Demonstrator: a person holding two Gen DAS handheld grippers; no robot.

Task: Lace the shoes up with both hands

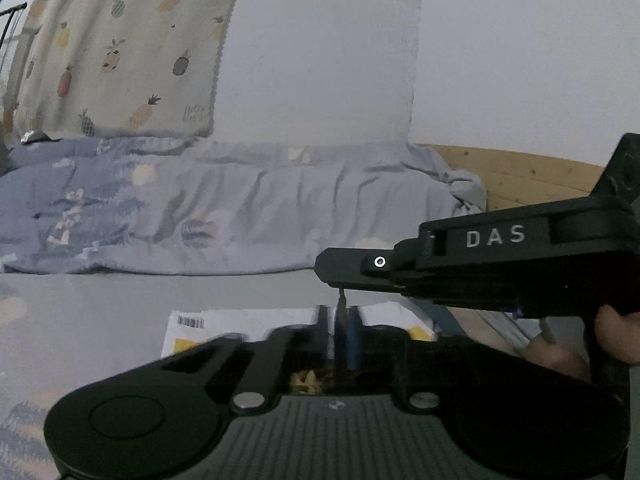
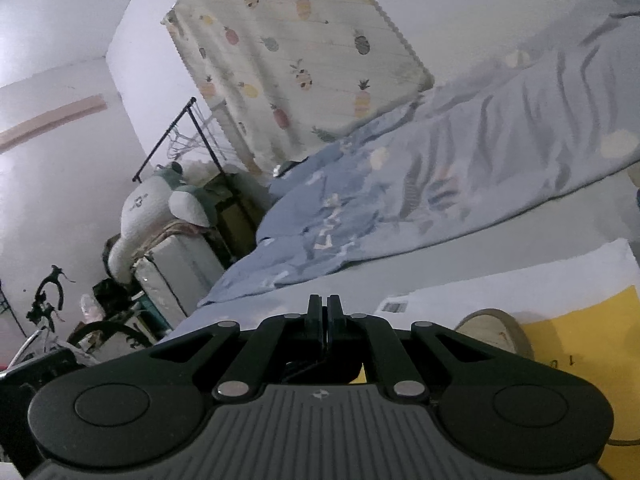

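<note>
Now left claw [image 1: 340, 320] pinched on lace [image 1: 341, 300]; right claw [image 2: 324, 312] closed above, empty.

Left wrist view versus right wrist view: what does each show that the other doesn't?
Only the left wrist view: the right gripper from the side, a lace hanging under its tip, and a hand.
Only the right wrist view: a clothes rack, a plush toy and a shoe.
Both: quilt, pineapple curtain, white mailer.
</note>
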